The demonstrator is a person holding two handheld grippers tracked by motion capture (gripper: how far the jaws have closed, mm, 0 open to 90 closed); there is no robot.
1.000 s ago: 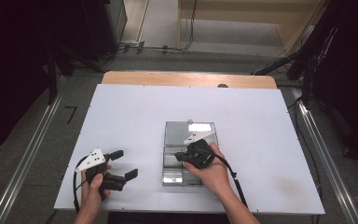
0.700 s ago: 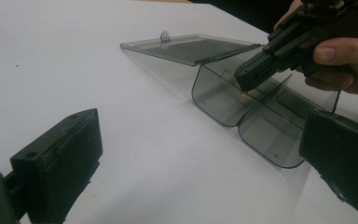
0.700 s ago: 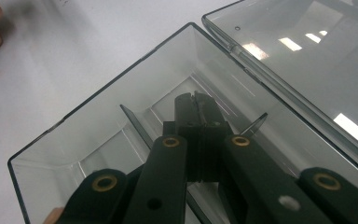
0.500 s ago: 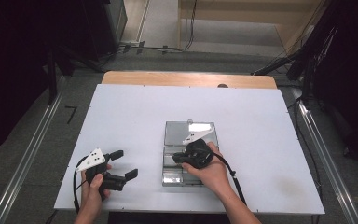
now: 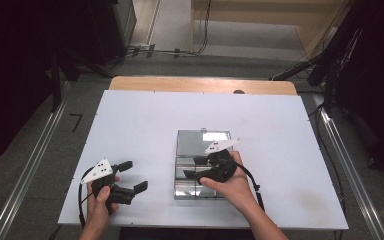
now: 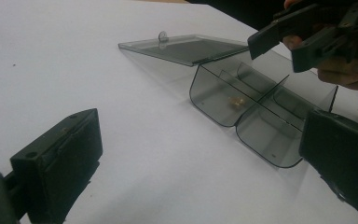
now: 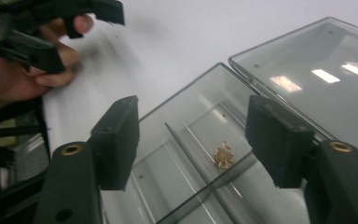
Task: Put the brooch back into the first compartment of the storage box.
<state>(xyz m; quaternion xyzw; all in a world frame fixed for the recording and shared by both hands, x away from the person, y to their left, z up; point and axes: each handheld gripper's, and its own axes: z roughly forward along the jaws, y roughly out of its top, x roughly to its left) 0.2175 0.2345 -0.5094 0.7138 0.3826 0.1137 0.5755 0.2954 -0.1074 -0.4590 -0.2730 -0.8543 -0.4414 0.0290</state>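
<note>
Right gripper [image 7: 193,140] is held over the clear box [image 5: 186,172] on the table [image 5: 145,125], its jaws just opened with nothing gripped; a small gold piece [image 7: 223,155] lies in a compartment below. Left gripper [image 5: 130,177] is spread wide, empty.

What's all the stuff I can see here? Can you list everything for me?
Clear box: one, smoky grey plastic with dividers, near the table's front middle.
Lid: one, smoky grey, lying open behind the box.
Small ornament: one, gold, lying in a box compartment.
Table: one, white top.
Left gripper: one, black, open, held above the table left of the box.
Right gripper: one, black, jaws just opened, nothing between them, over the box.
</note>
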